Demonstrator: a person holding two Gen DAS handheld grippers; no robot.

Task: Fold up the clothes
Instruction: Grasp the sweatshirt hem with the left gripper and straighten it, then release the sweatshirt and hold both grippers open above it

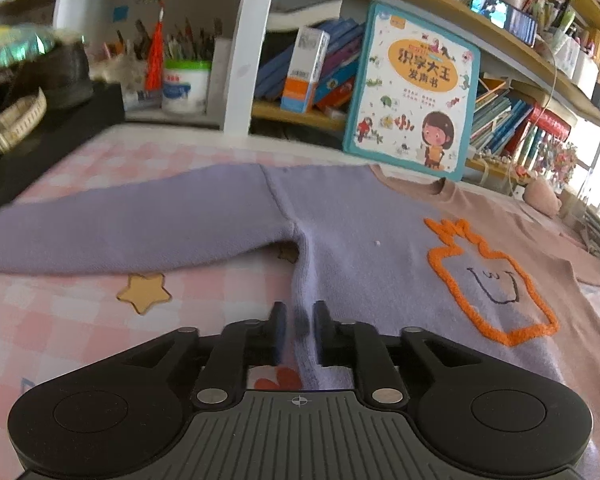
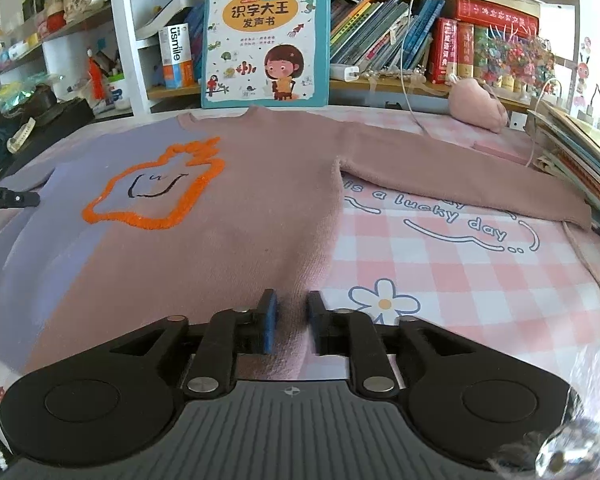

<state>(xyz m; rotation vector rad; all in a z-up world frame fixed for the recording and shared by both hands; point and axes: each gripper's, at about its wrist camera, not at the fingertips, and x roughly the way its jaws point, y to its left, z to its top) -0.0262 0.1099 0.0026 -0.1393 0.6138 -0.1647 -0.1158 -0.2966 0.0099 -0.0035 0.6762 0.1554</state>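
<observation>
A sweater lies flat, front up, on the pink checked cloth, with both sleeves spread out. Its left half (image 1: 360, 240) is lilac and its right half (image 2: 284, 184) is dusty pink. An orange outlined figure (image 2: 156, 192) with a drawn face sits on the chest. My left gripper (image 1: 299, 312) is low over the lilac side edge near the hem. Its jaws stand a little apart, with a raised ridge of fabric between them. My right gripper (image 2: 292, 300) is at the pink side edge near the hem, its jaws wider apart over the fabric, the pads clear of it.
A children's book (image 2: 266, 36) leans against the shelf just behind the collar. The shelves hold books, boxes and a pen pot (image 1: 186, 88). A pink plush toy (image 2: 478, 104) and stacked books (image 2: 580, 160) lie to the right. A black box (image 1: 48, 132) sits to the left.
</observation>
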